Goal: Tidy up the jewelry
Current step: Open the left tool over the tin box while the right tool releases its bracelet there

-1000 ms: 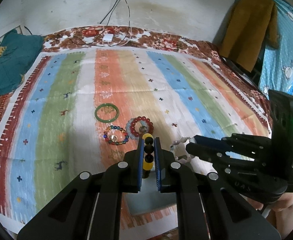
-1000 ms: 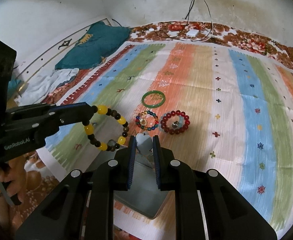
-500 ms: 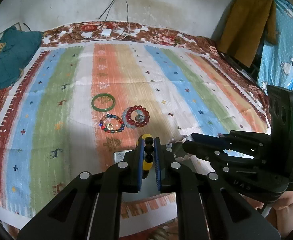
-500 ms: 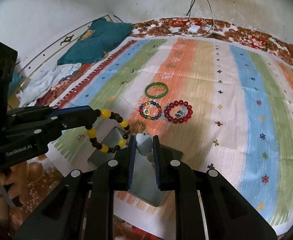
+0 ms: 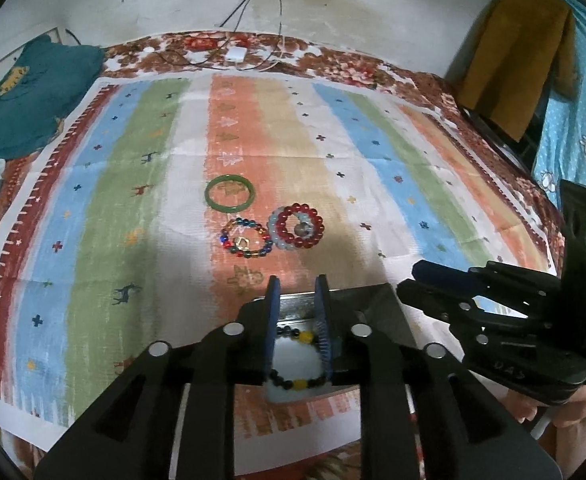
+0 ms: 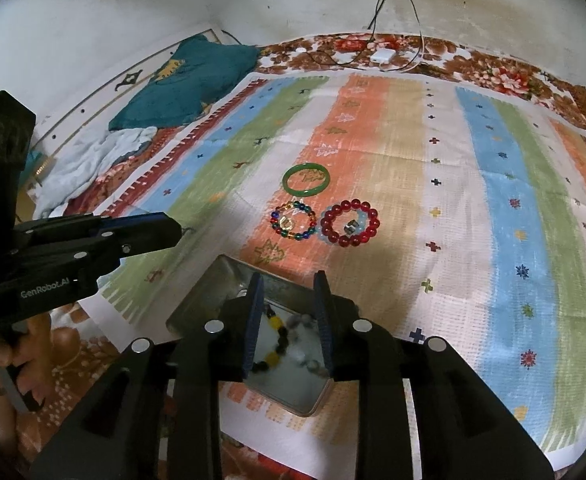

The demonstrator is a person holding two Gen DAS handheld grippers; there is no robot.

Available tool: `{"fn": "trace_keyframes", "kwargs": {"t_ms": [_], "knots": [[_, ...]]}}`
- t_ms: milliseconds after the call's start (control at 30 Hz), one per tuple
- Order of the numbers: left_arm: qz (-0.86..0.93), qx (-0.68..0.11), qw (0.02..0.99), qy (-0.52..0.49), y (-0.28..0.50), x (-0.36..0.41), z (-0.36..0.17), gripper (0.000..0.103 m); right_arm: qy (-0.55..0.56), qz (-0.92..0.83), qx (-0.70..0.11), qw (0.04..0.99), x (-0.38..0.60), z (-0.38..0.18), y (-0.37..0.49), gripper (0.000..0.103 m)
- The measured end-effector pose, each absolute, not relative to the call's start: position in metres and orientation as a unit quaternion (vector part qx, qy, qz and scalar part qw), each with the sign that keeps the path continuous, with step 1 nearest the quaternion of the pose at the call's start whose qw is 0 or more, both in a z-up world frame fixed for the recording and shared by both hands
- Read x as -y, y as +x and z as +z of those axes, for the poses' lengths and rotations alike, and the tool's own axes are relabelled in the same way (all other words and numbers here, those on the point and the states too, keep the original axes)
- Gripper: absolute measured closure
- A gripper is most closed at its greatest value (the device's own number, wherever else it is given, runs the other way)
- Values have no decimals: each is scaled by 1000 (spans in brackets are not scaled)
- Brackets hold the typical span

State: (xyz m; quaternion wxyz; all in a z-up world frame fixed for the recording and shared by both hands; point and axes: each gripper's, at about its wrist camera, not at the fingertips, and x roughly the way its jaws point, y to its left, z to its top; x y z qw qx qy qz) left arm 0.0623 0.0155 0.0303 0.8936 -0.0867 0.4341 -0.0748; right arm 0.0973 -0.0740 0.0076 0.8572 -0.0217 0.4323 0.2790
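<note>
A metal tray [image 6: 201, 300] lies at the near edge of the striped cloth, and shows in the left wrist view [image 5: 293, 304]. A yellow-and-dark bead bracelet [image 5: 293, 360] [image 6: 271, 340] and a pale bead bracelet [image 6: 305, 356] lie in it. My left gripper [image 5: 296, 292] [image 6: 149, 232] is open above the tray. My right gripper [image 6: 289, 284] [image 5: 417, 280] is open above the tray too. On the cloth beyond lie a green bangle [image 5: 230, 197] [image 6: 305, 179], a multicoloured bead bracelet [image 5: 246, 237] [image 6: 293, 220] and a red bead bracelet [image 5: 300, 225] [image 6: 349, 222] on a pale one.
A teal garment [image 6: 185, 84] [image 5: 29, 96] lies at the cloth's far left. A white charger [image 5: 237, 54] with cables sits at the far edge by the wall. Clothes [image 5: 521, 68] hang at the right.
Both grippers have opened. The yellow-and-dark bracelet has left my left gripper and the pale bracelet my right gripper; both now lie in the tray.
</note>
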Motion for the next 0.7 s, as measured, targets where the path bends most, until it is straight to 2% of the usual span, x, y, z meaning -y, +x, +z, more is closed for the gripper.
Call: {"fn": "trace_keyframes", "kwargs": {"t_ms": [267,433,500,700], "knots": [[-59,-442,891,-86,69,-21,20,64,-22,275,-438,855,75,4,105,58],[-45,-451,886,-95,78,-32,11,61,-16,265,-444,856,78,1,116,50],[-38,-452,886,-98,81,-37,8,54,-16,264,-447,855,77,0,121,43],[-29,-460,881,-105,93,-45,-1,47,-15,255,-451,855,78,-4,133,38]]}}
